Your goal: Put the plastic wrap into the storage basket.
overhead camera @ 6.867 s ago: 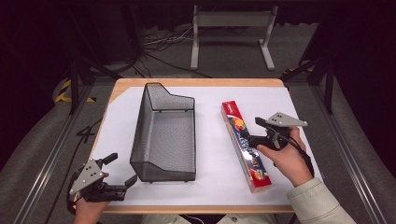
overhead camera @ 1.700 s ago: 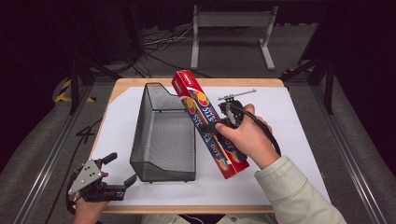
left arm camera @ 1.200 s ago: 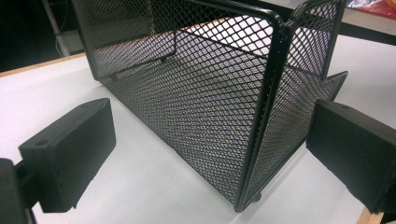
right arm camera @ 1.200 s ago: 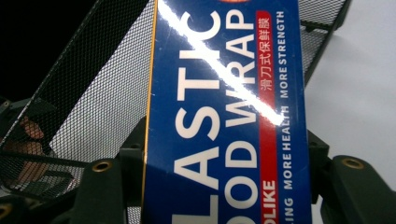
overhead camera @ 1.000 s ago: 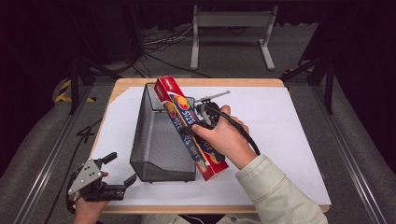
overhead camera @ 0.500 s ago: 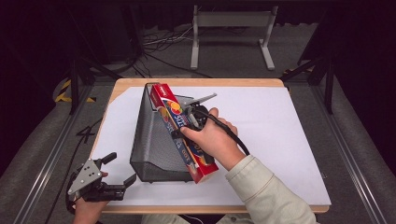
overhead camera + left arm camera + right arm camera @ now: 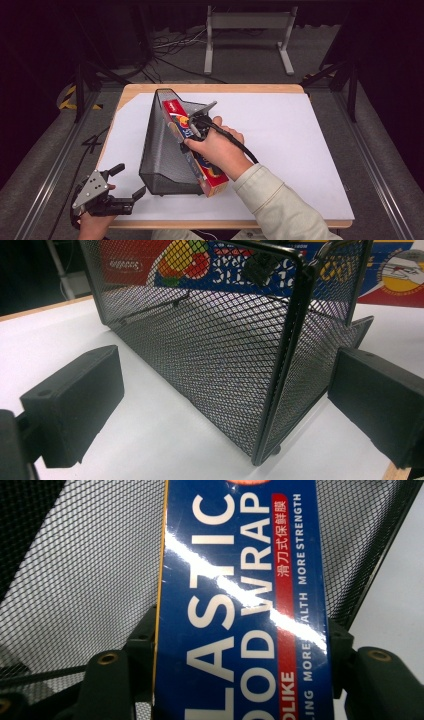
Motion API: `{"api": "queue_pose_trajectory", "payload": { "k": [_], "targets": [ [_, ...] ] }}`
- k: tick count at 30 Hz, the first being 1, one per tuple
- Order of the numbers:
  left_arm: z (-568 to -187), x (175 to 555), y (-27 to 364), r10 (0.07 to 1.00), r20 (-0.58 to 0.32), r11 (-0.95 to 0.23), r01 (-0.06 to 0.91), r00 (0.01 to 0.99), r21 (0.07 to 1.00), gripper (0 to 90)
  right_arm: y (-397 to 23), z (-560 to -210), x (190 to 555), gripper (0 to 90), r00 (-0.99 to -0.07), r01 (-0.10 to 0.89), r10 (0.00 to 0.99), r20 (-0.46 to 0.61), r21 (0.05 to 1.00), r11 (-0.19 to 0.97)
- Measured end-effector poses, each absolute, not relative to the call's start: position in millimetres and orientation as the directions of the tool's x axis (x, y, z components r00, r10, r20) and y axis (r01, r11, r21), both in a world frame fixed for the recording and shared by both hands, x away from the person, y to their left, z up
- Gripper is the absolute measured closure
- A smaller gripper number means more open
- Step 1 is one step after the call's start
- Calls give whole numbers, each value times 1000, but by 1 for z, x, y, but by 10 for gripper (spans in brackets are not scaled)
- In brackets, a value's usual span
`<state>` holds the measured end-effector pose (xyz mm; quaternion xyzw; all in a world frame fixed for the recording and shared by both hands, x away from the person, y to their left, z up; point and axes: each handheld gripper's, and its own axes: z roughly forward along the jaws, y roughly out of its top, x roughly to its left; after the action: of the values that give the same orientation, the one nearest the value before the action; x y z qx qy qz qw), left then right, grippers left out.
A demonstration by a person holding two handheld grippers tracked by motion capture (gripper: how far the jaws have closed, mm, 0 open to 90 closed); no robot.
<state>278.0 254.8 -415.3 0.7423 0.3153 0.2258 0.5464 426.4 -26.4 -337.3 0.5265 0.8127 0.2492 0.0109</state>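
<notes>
While the long red-and-blue cardboard plastic-wrap box slants over the black wire-mesh basket in the high view, the right gripper pinches it crosswise at mid-length, its far end already inside the rim; the left gripper, spread and empty, waits well apart on the white surface. From the left gripper view, the basket's corner stands between its open fingers. Seen in the right gripper view, the box runs straight ahead between the clamped fingers, mesh beneath.

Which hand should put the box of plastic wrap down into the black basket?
The right. Its gripper already clamps the box, tilted over the basket. The left gripper waits open and empty by the table's near edge, off the basket's corner.
</notes>
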Motion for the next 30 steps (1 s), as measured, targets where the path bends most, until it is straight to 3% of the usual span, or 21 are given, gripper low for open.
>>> {"api": "queue_pose_trajectory", "payload": {
  "k": [20,30],
  "targets": [
    [-415,278,256,719,-7,-204,221,695,954,25,-6,-353,441,387,-402,895,897,182,287,343],
    [-416,276,258,723,-5,-202,219,691,954,26,-8,-349,442,284,-427,877,883,196,329,351]
  ]
}}
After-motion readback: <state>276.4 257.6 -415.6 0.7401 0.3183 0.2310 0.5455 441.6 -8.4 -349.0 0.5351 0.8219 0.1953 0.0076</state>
